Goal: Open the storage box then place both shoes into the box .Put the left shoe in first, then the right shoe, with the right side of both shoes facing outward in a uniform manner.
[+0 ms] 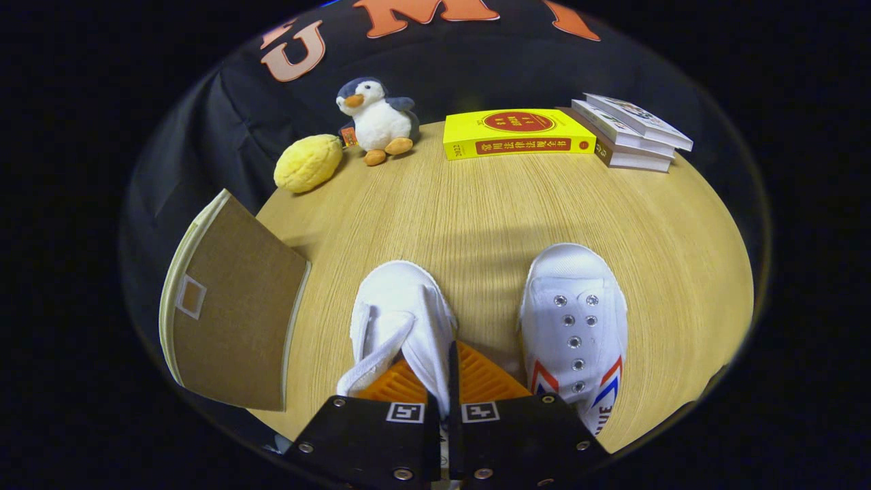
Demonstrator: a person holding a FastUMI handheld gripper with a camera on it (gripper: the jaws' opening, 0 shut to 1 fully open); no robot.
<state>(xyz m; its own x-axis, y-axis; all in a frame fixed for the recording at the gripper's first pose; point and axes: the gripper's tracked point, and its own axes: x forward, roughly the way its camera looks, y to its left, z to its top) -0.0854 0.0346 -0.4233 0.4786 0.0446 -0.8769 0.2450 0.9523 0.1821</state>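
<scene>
My gripper (444,381) is shut on the left white shoe (401,320), both fingers pinching its upper edge near the tongue. That shoe hangs tilted just ahead of the fingers, toe pointing away from me. The right white shoe (575,320), with metal eyelets and red and blue side stripes, rests flat on the wooden table (490,204) to the right of the fingers. The brown fabric storage box (231,313) stands to the left of the held shoe, its flap with a small square window facing me; whether it is open I cannot tell.
At the table's far side sit a yellow plush lemon (308,162), a plush penguin (376,121), a thick yellow book (515,133) and a stack of books (629,133). Black cloth wall hangs behind them.
</scene>
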